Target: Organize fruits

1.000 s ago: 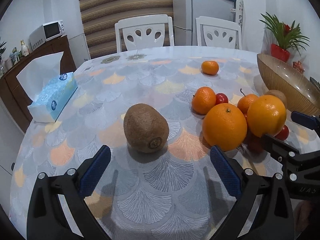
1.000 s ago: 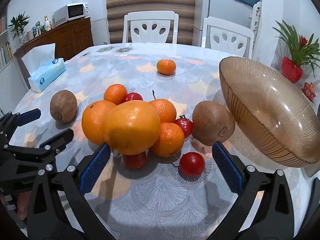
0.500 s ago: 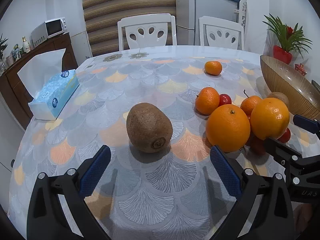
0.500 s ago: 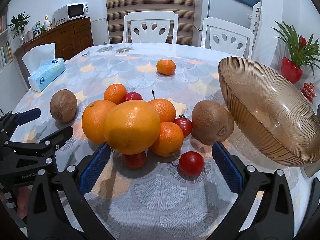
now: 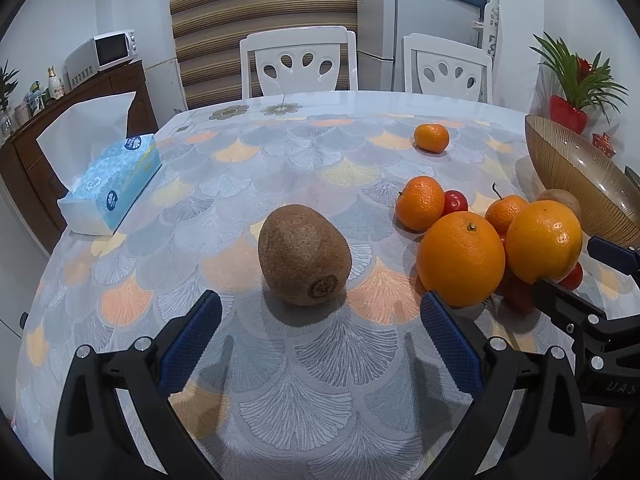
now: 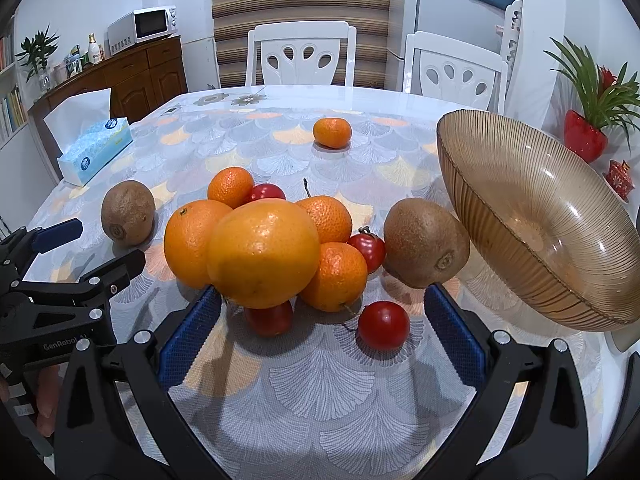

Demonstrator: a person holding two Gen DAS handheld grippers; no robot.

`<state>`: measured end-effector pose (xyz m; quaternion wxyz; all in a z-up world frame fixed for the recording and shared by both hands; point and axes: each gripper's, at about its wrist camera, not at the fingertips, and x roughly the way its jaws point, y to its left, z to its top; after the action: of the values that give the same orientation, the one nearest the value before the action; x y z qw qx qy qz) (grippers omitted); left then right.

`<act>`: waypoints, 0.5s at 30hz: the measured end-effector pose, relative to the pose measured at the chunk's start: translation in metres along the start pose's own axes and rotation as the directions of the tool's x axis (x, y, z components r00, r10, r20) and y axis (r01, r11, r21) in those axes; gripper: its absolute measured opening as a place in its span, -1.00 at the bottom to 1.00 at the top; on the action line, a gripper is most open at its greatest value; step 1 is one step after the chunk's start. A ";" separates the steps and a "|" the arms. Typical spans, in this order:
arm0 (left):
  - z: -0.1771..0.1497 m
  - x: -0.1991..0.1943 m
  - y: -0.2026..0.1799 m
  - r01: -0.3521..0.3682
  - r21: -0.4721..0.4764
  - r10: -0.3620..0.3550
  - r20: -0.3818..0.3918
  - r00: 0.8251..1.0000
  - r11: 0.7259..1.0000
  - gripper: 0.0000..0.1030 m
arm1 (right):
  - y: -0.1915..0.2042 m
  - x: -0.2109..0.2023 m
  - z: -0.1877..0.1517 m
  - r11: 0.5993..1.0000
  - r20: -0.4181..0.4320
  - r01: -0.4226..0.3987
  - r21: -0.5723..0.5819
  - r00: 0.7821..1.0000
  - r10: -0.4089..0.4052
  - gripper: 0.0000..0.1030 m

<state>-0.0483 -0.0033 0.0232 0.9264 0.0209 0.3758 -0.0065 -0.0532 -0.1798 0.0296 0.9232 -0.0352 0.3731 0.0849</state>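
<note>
A brown kiwi (image 5: 305,255) lies on the patterned table just ahead of my left gripper (image 5: 320,336), which is open and holds nothing. My right gripper (image 6: 322,332) is open too, right behind a heap of fruit: two big oranges (image 6: 263,254), several mandarins (image 6: 339,276), cherry tomatoes (image 6: 383,325) and a second kiwi (image 6: 426,248). A ribbed amber glass bowl (image 6: 528,216) stands empty to the right of the heap. One mandarin (image 6: 332,132) sits alone farther back. The left gripper's fingers (image 6: 56,236) show at the left edge of the right wrist view.
A blue tissue box (image 5: 114,184) sits near the table's left edge. Two white chairs (image 5: 298,62) stand behind the far edge. A red potted plant (image 6: 586,132) is beyond the bowl at the right. A sideboard with a microwave (image 6: 142,28) lines the left wall.
My left gripper has drifted slightly, so the kiwi sits a little more to the right in its view. The right gripper and the fruit heap have hardly moved.
</note>
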 end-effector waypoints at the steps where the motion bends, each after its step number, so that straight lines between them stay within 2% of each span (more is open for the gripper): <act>1: 0.000 0.000 0.000 0.000 0.000 0.000 0.000 1.000 1.000 0.90 | 0.000 0.000 0.000 1.000 0.000 0.000 0.000 1.000 0.000 0.94; 15: 0.000 0.001 0.001 -0.001 -0.002 0.001 -0.001 1.000 1.000 0.90 | 0.000 0.000 0.000 1.000 0.001 0.000 0.000 1.000 0.000 0.94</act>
<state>-0.0479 -0.0018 0.0224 0.9262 0.0200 0.3764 -0.0057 -0.0531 -0.1798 0.0291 0.9234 -0.0352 0.3727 0.0847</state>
